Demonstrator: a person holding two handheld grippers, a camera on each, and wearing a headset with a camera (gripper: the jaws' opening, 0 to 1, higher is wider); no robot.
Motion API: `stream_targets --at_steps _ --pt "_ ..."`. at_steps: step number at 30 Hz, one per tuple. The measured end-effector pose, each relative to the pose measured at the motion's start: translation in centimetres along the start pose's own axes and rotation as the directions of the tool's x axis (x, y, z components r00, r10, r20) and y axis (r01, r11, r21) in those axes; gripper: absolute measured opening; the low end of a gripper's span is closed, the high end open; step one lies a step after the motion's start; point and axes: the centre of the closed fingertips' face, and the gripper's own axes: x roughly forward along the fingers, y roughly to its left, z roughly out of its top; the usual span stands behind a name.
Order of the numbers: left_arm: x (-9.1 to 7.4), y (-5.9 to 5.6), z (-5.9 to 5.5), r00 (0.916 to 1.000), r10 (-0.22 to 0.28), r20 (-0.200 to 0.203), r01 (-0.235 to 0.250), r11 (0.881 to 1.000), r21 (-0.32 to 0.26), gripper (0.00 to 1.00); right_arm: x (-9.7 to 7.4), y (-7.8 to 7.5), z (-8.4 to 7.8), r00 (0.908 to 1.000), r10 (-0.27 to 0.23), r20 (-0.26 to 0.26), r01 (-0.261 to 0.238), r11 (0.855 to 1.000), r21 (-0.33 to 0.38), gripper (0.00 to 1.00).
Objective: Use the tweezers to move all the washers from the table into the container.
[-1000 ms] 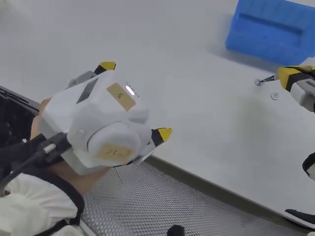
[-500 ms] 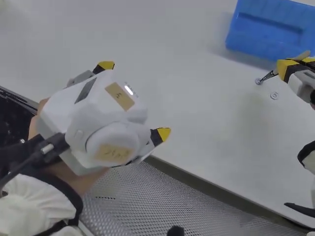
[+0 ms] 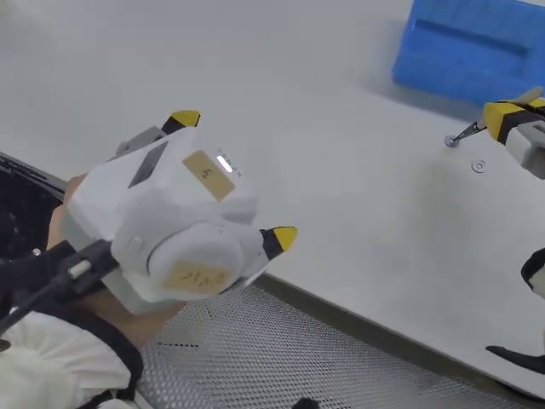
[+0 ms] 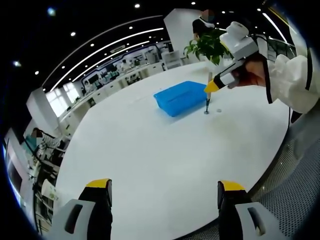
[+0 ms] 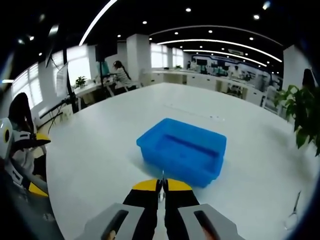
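My right gripper (image 3: 504, 119) is at the right edge of the head view, shut on thin metal tweezers (image 3: 464, 133). Their tip rests at a small washer (image 3: 449, 142) on the white table; whether the tip grips it is too small to tell. A second washer (image 3: 479, 167) lies just right of it. Behind them stands the blue container (image 3: 468, 47). In the right gripper view the jaws (image 5: 161, 189) are pressed together on the tweezers, with the container (image 5: 182, 147) ahead. My left gripper (image 3: 233, 178) hovers open over the table's near edge, holding nothing, far left of the washers.
The white table (image 3: 324, 170) ends at a rim, with perforated metal flooring (image 3: 281, 358) below it. In the left gripper view the open jaws (image 4: 162, 187) face the container (image 4: 180, 97) and the right gripper (image 4: 235, 47). A thin metal tool (image 5: 295, 206) lies at the right.
The right gripper has risen slightly toward the container, while the tweezers' tip stays by the same washer. The left gripper has barely moved.
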Motion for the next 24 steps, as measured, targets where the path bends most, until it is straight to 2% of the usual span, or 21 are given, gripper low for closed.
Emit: stream_targets --at_steps 10,17,24 --pt "0.0 0.0 -0.1 1.0000 0.003 -0.004 -0.003 1.000 0.007 0.89 -0.5 -0.3 0.2 0.9999 0.006 0.010 -0.007 1.000 0.011 0.00" --pt "0.0 0.0 -0.1 1.0000 0.007 -0.006 -0.007 1.000 0.013 0.89 -1.1 -0.8 1.9 0.9989 0.007 0.046 -0.006 1.000 -0.007 0.00" --pt "-0.1 0.0 0.0 1.0000 0.009 0.000 -0.009 1.000 0.012 0.89 -1.4 -1.5 4.4 0.9953 -0.006 0.097 0.010 0.999 -0.037 0.00"
